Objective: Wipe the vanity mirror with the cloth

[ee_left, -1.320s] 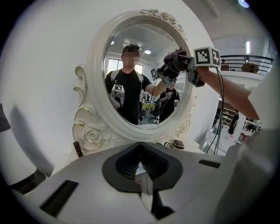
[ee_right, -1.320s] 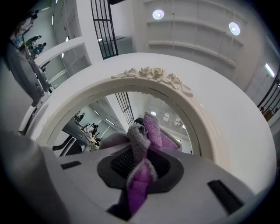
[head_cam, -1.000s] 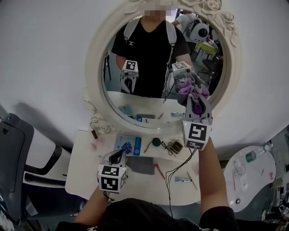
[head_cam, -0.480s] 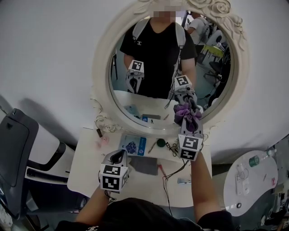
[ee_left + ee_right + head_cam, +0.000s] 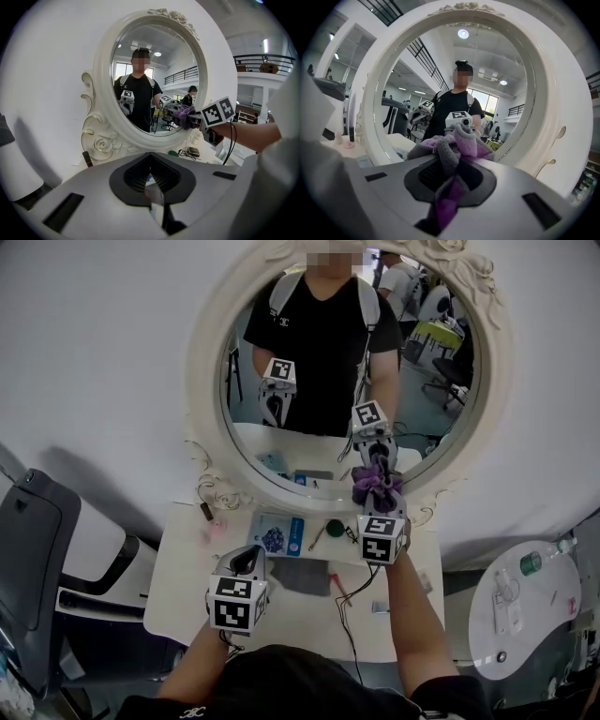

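The oval vanity mirror in its white carved frame stands on the back of the vanity table. My right gripper is shut on a bunched purple and grey cloth, which is pressed against the glass at its lower right, just above the rim. In the right gripper view the cloth spills out between the jaws in front of the mirror. My left gripper hangs low over the table, shut and holding nothing. The left gripper view shows the mirror and the cloth.
The white vanity table carries a blue packet, a green lid, a dark cable and a small bottle. A dark chair stands at the left. A round white side table is at the right.
My right gripper has slid the cloth down and leftward over the glass, from the right side to the lower rim. The left gripper has barely moved.
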`<state>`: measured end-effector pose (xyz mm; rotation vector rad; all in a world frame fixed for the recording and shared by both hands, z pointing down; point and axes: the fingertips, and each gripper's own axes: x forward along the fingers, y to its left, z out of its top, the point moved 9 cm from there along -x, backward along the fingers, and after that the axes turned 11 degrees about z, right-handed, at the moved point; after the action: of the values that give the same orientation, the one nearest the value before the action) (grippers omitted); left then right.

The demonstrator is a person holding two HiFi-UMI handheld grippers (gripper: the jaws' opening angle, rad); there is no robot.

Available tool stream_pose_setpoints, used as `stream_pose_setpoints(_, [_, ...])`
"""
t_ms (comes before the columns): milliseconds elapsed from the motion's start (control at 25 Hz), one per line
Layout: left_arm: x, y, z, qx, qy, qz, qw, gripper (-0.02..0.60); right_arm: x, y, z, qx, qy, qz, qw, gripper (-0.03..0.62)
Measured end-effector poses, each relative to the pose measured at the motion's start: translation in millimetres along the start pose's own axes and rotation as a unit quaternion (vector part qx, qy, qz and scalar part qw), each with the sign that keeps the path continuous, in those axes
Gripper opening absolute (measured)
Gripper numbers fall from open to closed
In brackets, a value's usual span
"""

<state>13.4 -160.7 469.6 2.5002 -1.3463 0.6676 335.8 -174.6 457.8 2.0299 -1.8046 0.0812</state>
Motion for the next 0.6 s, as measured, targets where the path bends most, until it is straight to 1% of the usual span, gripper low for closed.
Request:
stream_pose_setpoints(120, [-2.3,-1.8,-1.9,0.001,0.0,-0.003,1.0,0.006,4.9,5.6,-5.6,-0.008,0.027,-0.01,1.0,0.052])
stream_pose_setpoints(280, [-8.2,-4.5,-3.4,0.003,-0.004,-0.006,1.0,0.006,9.0,7.6,-9.6,-0.016,0.048,-0.012,0.999,0.052])
stream_pose_setpoints(360, [-12.2,-5.2,-3.7,0.002,-0.007,-0.008,0.9999,0.006,10.7,6.2,-10.2,0.004,0.061,-0.001,0.998,0.052])
stream_pose_setpoints(440, [-16.4,-6.5,-3.4,0.002,-0.012,-0.009,0.9999,0.006,10.5,2.3,-8.3,0.042,0.07,0.017,0.996,0.052])
stream_pose_setpoints(520, [-20.1,-8.4,-2.8,0.002,-0.018,-0.01,0.9998,0.006,3.3,1.5,-0.2,0.058,0.059,0.023,0.996,0.052])
stream_pose_setpoints(600, [-23.3,-9.3,-2.2,0.002,-0.023,-0.01,0.9997,0.006,-9.3,4.7,14.8,0.051,0.026,0.02,0.998,0.052])
